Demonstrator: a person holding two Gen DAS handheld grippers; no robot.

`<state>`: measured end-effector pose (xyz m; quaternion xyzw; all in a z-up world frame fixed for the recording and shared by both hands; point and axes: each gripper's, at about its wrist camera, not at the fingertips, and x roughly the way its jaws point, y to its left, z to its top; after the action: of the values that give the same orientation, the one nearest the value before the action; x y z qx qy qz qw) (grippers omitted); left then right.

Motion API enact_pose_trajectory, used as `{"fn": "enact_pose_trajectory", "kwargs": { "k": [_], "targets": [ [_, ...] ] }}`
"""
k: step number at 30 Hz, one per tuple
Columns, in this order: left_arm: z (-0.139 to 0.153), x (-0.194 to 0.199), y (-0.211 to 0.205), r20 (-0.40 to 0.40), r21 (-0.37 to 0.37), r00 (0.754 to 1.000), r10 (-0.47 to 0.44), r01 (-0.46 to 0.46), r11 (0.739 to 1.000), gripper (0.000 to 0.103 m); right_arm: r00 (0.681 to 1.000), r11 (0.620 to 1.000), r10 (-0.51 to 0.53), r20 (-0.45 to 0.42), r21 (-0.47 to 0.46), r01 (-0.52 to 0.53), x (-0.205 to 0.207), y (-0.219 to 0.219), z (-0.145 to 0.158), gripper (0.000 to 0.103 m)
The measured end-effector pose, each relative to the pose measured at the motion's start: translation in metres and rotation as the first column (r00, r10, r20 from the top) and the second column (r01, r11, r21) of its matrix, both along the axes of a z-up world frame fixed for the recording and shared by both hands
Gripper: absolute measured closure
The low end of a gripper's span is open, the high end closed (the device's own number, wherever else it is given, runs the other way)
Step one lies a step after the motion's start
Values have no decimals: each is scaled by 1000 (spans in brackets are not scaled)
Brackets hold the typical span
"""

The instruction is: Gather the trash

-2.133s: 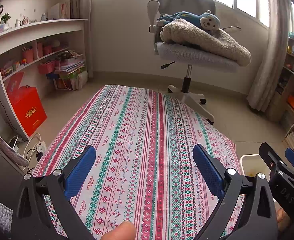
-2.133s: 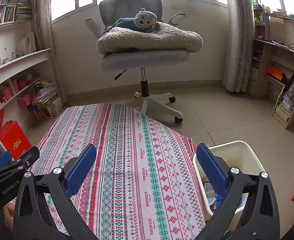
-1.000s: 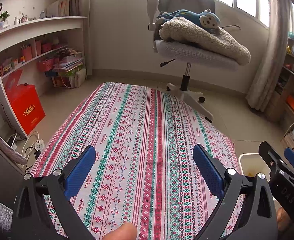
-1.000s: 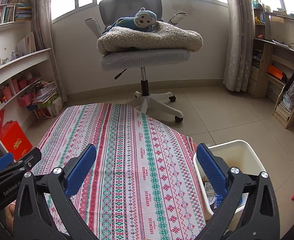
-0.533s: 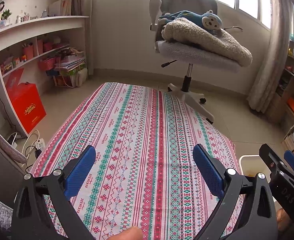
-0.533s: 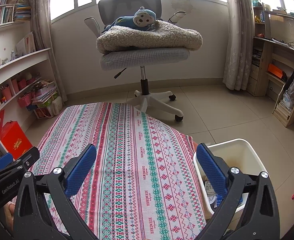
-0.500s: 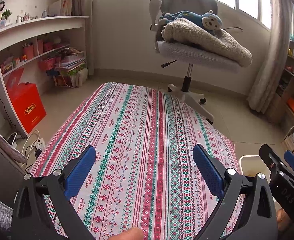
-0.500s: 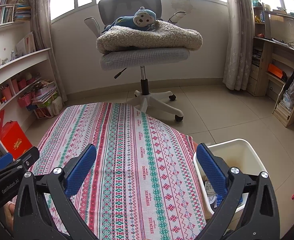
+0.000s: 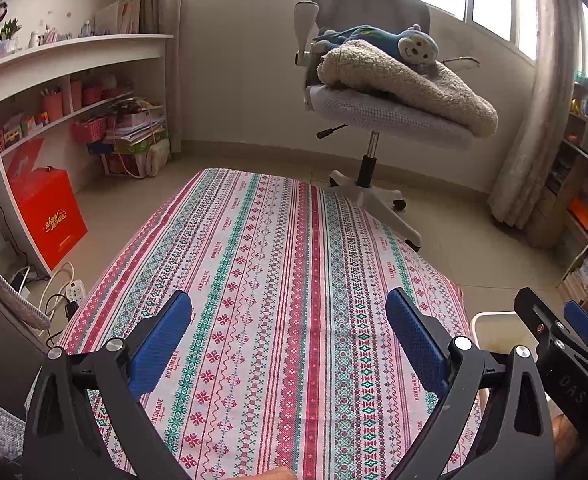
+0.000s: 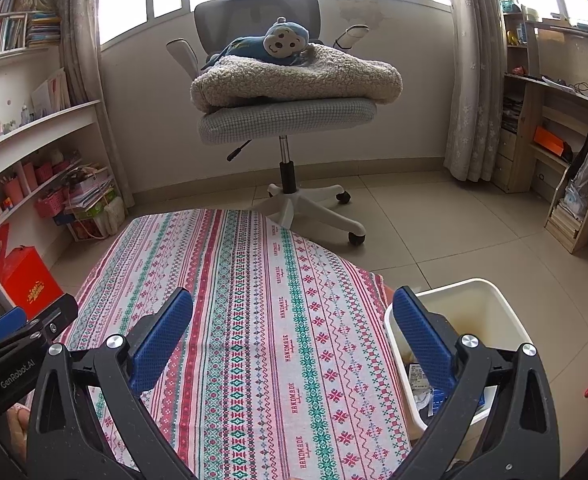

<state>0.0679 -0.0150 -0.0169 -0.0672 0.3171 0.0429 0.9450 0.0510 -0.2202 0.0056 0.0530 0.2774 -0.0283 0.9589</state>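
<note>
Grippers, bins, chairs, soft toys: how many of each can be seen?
left gripper and right gripper: 2
white bin: 1
office chair: 1
blue monkey toy: 1
Total: 5

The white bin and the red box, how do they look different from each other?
The white bin stands open-topped beside the table's right edge, with wrappers and papers showing inside; the red box stands on the floor to the left by the shelves, and its contents are not visible. The bin is plain pale plastic; the box is bright red with gold lettering on its front. Both sit on the floor, one off each side of the table.
</note>
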Motion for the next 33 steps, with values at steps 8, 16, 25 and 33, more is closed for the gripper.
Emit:
{"fn": "enact_pose_trajectory", "kwargs": {
  "k": [8,16,25,33],
  "targets": [
    [1,1,-2,8,-2,1000,-9,9,1000,8,1000,1000,4,-7,0,-4,1,0,2,7],
    [2,0,-4,27,-1,999,-29,29,1000,14,1000,1000,1,-7,2,-1,0,0,2,7],
    [12,-12,-16,85,64,996,-14,9,998,7,1000,1000,-8,3,-2,8,-1,-1,4,7],
    [9,-6,-10,55,33,999,-5,3,999,7,1000,1000,-9,8,-11,9,-2,1,4,7]
  ]
}}
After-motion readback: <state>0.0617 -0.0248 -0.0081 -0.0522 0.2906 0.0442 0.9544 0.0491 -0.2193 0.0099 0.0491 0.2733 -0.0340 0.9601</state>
